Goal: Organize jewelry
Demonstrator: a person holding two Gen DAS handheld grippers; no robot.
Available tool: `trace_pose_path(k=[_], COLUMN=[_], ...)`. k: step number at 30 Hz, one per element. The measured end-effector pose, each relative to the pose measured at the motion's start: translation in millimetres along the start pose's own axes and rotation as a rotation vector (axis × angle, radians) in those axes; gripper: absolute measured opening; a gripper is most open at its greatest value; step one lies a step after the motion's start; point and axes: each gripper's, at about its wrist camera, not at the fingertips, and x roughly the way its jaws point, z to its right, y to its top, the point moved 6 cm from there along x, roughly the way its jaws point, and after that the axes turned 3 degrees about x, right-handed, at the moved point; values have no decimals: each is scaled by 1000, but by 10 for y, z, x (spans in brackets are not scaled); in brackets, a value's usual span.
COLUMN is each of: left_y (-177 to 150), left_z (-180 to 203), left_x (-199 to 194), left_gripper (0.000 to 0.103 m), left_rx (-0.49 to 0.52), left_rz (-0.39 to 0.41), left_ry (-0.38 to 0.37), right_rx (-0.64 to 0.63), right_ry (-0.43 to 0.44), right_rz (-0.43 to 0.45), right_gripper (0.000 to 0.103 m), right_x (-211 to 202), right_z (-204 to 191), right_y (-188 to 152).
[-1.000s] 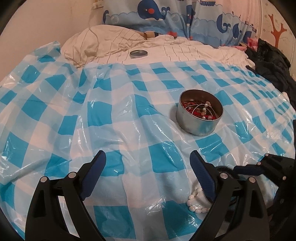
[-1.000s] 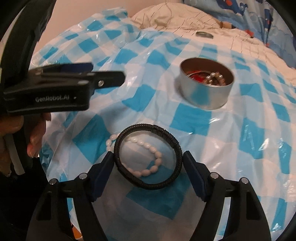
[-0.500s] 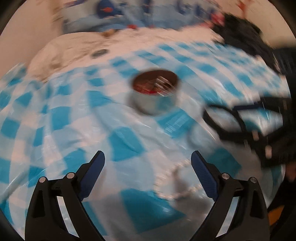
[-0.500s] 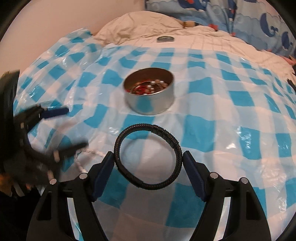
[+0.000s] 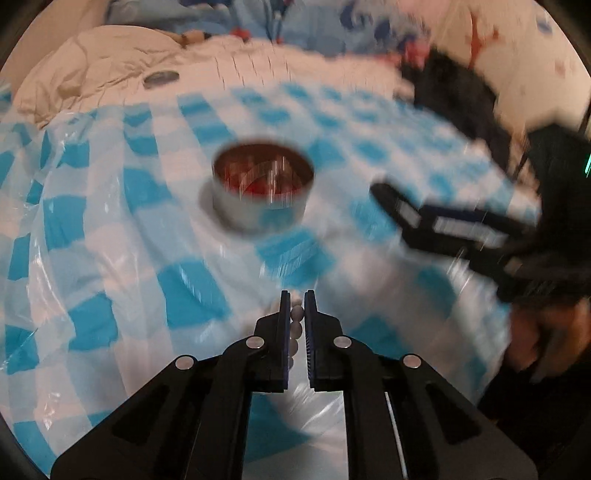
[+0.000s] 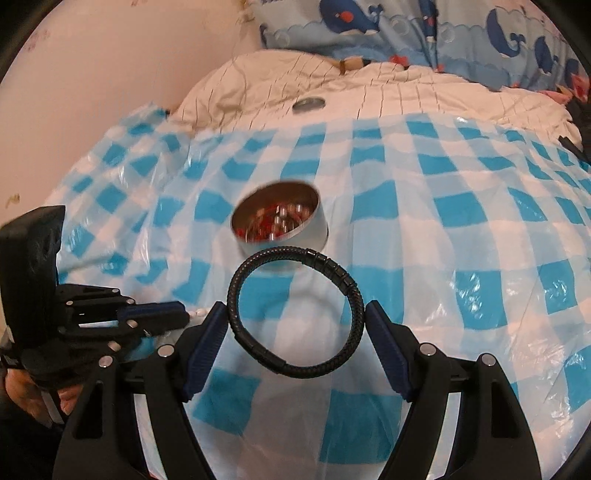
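My left gripper (image 5: 297, 295) points down at the checked sheet, its jaws closing, with a white bead bracelet (image 5: 297, 314) pinched between the pads. In the right wrist view that left gripper (image 6: 177, 314) sits low on the left, with white beads (image 6: 197, 313) at its tips. My right gripper (image 6: 295, 305) is shut on a black braided bracelet (image 6: 303, 370), held flat and wide between the pads above the sheet. Just beyond it stands a round metal tin (image 6: 280, 225) holding red and silver beads. In the blurred left wrist view the tin (image 5: 262, 199) lies ahead, and a finger (image 5: 424, 218) of the right gripper is at right.
A blue-and-white checked plastic sheet (image 6: 443, 221) covers the bed. The tin's lid (image 6: 308, 104) lies on a cream duvet (image 6: 406, 92) behind it. A whale-print pillow (image 6: 369, 22) is at the back. Dark clothing (image 5: 454, 92) is piled at the far right.
My left gripper swung to the right over the white beads and closed on them. My right gripper lifted the black bracelet off the sheet toward the tin.
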Motion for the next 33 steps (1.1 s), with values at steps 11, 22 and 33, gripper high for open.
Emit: trace_pose_path(k=[11, 22, 33], left_y=[820, 946, 686], left_z=[-110, -812, -839], left_x=[-164, 321, -56], left_gripper=[6, 45, 86], left_rx=[-136, -444, -281], left_rz=[236, 227, 223], left_ry=[-125, -39, 311], right_rx=[-73, -226, -212], right_ry=[-29, -105, -172], right_rz=[53, 6, 78], right_gripper=[73, 73, 96], right_x=[85, 794, 401], right_z=[-198, -337, -311], right_y=[440, 652, 592])
